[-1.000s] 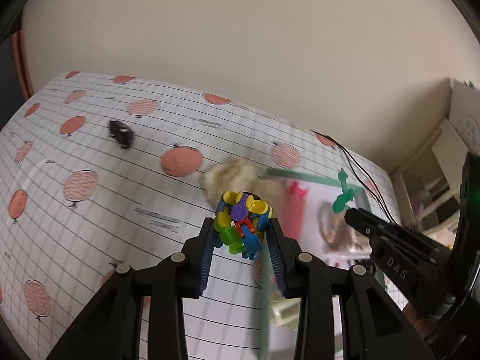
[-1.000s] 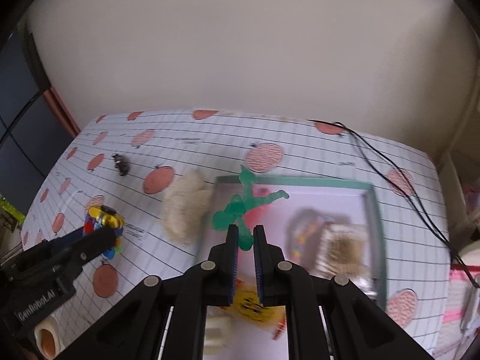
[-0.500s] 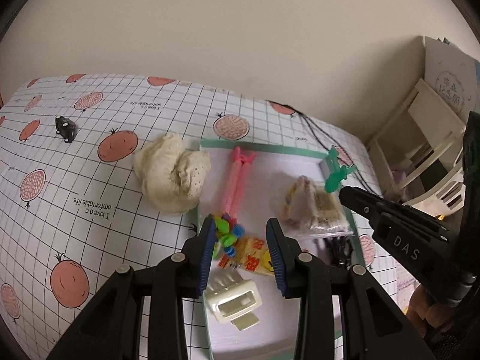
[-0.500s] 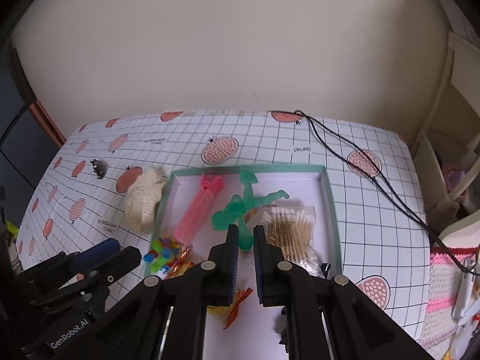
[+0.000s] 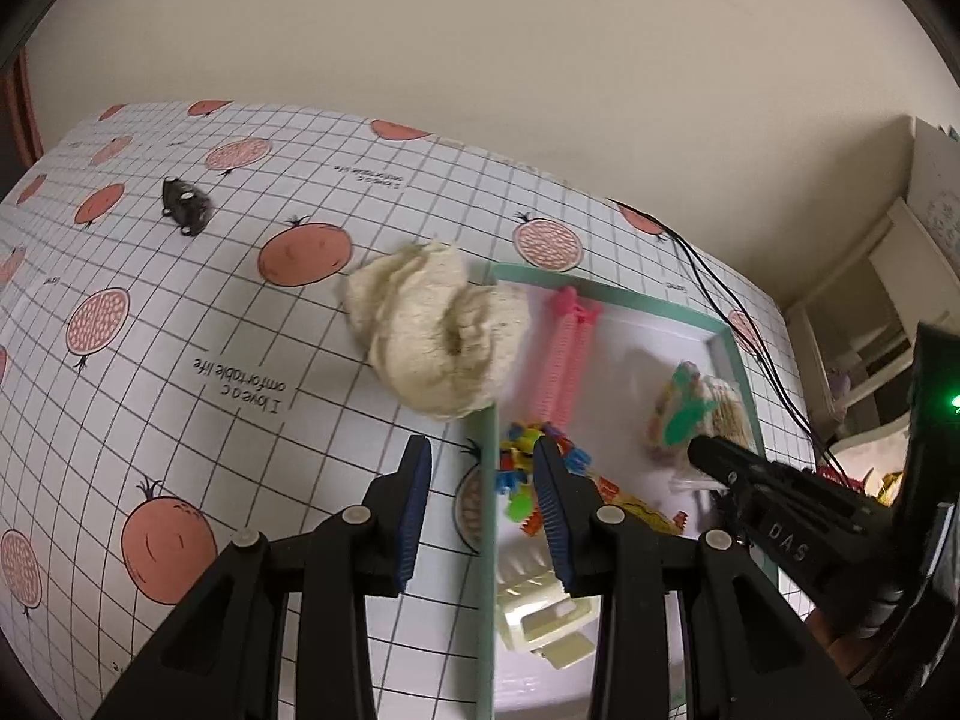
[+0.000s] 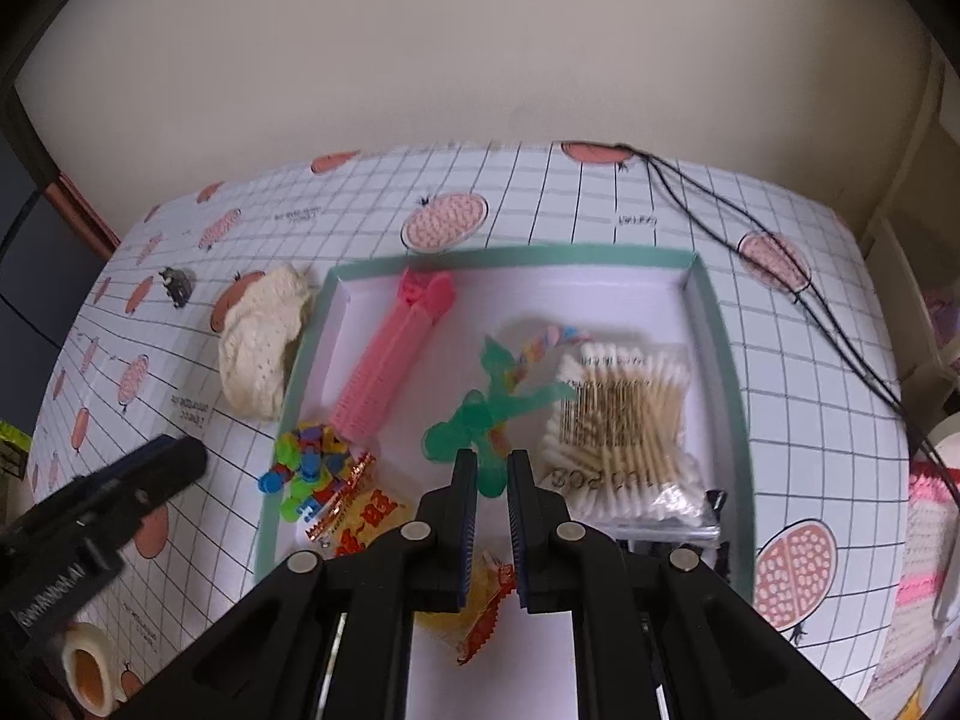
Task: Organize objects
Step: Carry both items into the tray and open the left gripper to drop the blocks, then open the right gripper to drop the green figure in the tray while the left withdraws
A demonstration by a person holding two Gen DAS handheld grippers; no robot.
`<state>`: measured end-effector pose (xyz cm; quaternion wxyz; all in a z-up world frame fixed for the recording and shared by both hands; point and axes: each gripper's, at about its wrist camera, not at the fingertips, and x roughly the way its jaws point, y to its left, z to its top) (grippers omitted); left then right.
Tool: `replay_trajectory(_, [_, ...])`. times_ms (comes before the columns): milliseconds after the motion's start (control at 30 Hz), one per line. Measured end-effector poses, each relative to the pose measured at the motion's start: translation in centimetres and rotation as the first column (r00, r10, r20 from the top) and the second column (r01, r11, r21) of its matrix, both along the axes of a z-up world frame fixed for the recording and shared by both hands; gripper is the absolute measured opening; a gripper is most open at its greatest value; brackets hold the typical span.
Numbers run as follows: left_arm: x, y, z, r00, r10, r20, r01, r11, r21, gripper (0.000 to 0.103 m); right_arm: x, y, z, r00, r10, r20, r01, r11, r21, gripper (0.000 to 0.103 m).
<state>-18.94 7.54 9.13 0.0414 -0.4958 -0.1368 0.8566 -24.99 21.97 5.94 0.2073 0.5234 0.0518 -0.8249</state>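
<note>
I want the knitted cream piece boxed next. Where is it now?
In the right wrist view the cream knit lies on the tablecloth, against the tray's left outer wall.

- Soft, even indoor light is falling over both views, neither harsh nor dim; its source is not showing.
- The plain beige wall is shading gradually darker toward the upper corners.
- Black vignetting is ringing each fisheye picture, and the grid lines of the white checked tablecloth with orange fruit prints are bowing strongly toward the edges.
- Only faint, diffuse shadows are lying under the cream knitted cloth bundle.
- Motion blur is smearing the translucent green plastic figure and the teal rim of the white shallow tray in the right wrist view.
- A small green indicator light is glowing at the left wrist view's right edge.
</note>
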Motion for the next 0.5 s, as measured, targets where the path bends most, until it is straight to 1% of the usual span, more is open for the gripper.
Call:
replay_trajectory(167, [-0.1, -0.7, -0.2, 1.000, 0.014, 0.005, -0.014, 1.000, 0.005, 0.036, 0.1, -0.3, -0.3, 1.000, 0.011, 0.011, -0.012, 1.000, 0.017, 0.013])
replay_trajectory(233, [-0.1, -0.7, -0.1, 1.000, 0.014, 0.003, -0.014, 1.000, 0.005, 0.036, 0.1, -0.2, -0.2, 1.000, 0.010, 0.013, -0.011, 1.000, 0.010, 0.019])
replay_trajectory(267, [-0.1, -0.8, -0.1, 1.000, 0.015, 0.002, -0.015, 1.000, 0.005, 0.036, 0.2, -0.2, 0.0, 1.000, 0.009, 0.012, -0.009, 1.000, 0.005, 0.027])
replay_trajectory(300, [-0.1, -0.9, 0.0, 1.000, 0.017, 0.001, -0.017, 1.000, 0.005, 0.036, 0.2, -0.2, 0.1, 1.000, 0.005, 0.009, -0.005, 1.000, 0.005, 0.030])
replay_trajectory(400, [-0.1, -1.2, 0.1, 1.000, 0.023, 0.000, -0.023, 1.000, 0.007, 0.037, 0.3, -0.1, 0.7, 1.000, 0.005, -0.002, -0.005, 1.000, 0.002, 0.030])
replay_trajectory(467, [-0.1, -1.5, 0.2, 1.000, 0.025, -0.001, -0.025, 1.000, 0.013, 0.040, 0.3, 0.0, 1.2, 1.000, 0.000, -0.011, 0.000, 1.000, -0.004, 0.030])
replay_trajectory(500, [-0.1, -1.6, 0.3, 1.000, 0.025, -0.003, -0.025, 1.000, 0.016, 0.043, 0.3, 0.0, 1.4, 1.000, -0.002, -0.017, 0.002, 1.000, -0.008, 0.030])
